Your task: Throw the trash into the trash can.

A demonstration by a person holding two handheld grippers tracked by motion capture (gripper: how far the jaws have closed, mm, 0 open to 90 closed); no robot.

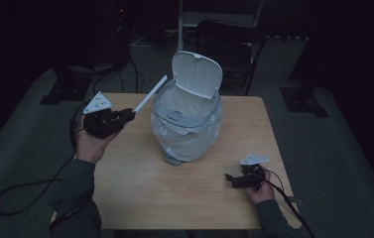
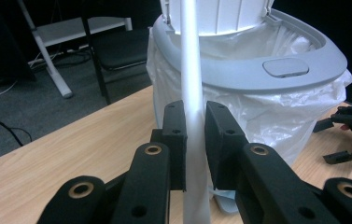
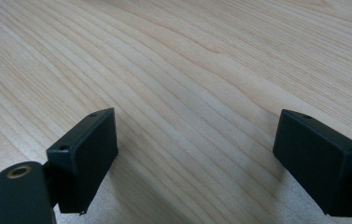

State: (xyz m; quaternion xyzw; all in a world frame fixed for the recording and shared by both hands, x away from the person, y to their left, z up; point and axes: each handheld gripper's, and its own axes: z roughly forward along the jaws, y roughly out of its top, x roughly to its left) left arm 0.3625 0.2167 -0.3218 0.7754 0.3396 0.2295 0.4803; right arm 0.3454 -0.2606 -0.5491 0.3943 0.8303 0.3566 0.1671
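Left gripper point(image 1: 125, 116): raised above the left side of the table, in the person's left hand point(image 1: 91, 144), its jaws clamped on a white stick; in the left gripper view point(image 2: 195, 140) the two black pads press against the stick from either side.
White stick point(image 1: 151, 94): a thin, straight, pale rod, held near its lower end; in the high view it slants up and to the right from the jaws, its far tip reaching the rim of the bin. In the left gripper view point(image 2: 190, 70) it runs straight up across the bin's opening.
Bin point(image 1: 187, 121): a small white bin with a grey ring around the top, standing near the middle of the table, just to the right of the left gripper.
Bin lid point(image 1: 197, 74): white, flipped up and standing open at the back of the rim.
Bin liner point(image 1: 184, 141): a crinkled, translucent white bag, spilling over the rim and draped down the outside.
Right gripper point(image 1: 230, 179): low over the right front of the table, well apart from the bin, jaws spread wide with nothing between them; in the right gripper view point(image 3: 197, 154) bare wood shows between the pads.
Table point(image 1: 140, 188): light wood.
Chair point(image 1: 234, 49): dark, behind the table, dimly lit.
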